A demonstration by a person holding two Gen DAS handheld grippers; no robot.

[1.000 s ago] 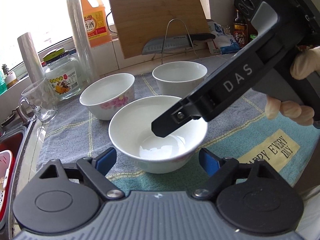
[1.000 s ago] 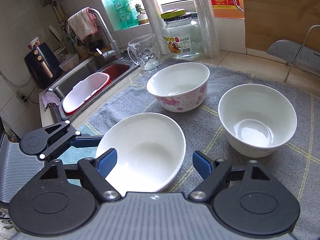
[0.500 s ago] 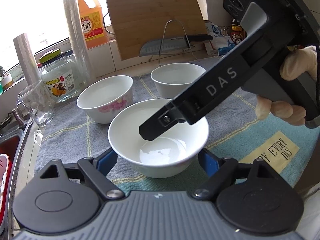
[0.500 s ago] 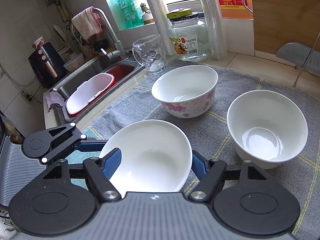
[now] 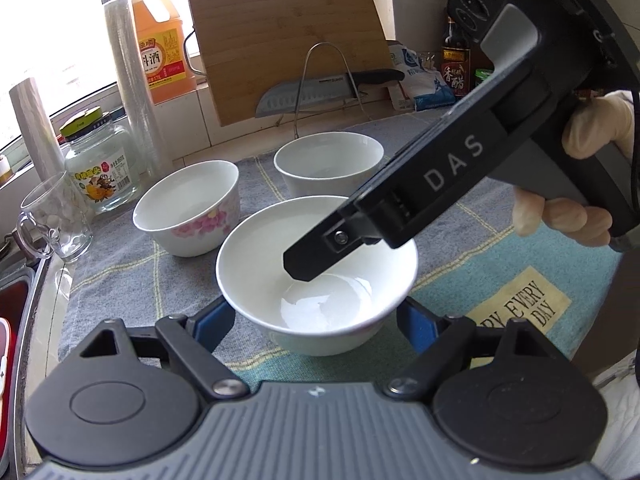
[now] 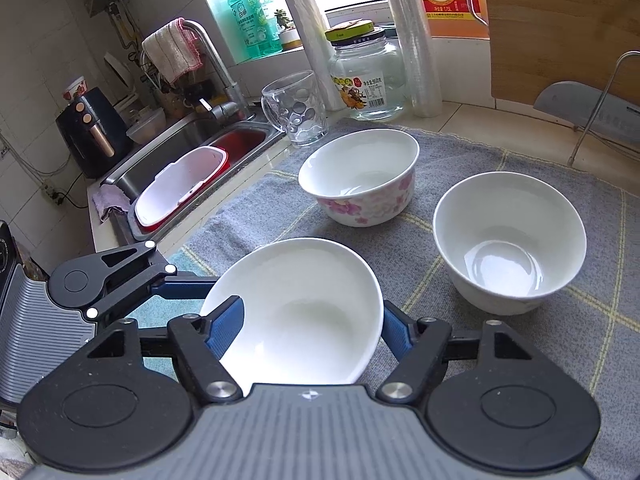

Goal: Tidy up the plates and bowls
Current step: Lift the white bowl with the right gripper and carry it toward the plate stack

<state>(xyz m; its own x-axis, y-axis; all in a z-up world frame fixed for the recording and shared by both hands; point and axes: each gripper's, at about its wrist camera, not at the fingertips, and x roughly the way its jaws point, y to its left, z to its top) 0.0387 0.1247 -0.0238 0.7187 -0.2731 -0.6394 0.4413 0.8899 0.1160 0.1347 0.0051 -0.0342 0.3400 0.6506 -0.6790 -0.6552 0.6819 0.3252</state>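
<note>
both grippers were on the near bowl (image 5: 316, 280) on the towel (image 5: 120, 280): the left gripper (image 5: 316, 320) bracketed it, contact unclear; the right gripper (image 6: 312, 332), jaws just closing, pinched its rim, one finger inside. next looked like lifting it onto the flowered bowl (image 6: 360, 176) or plain bowl (image 6: 508, 240) beyond. both pointed steeply down.

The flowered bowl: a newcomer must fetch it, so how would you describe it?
On the grey cloth beside the sink stand three bowls. The flowered bowl is nearest the glass mug, and alone bears pink blossoms; the others are plain white.
</note>
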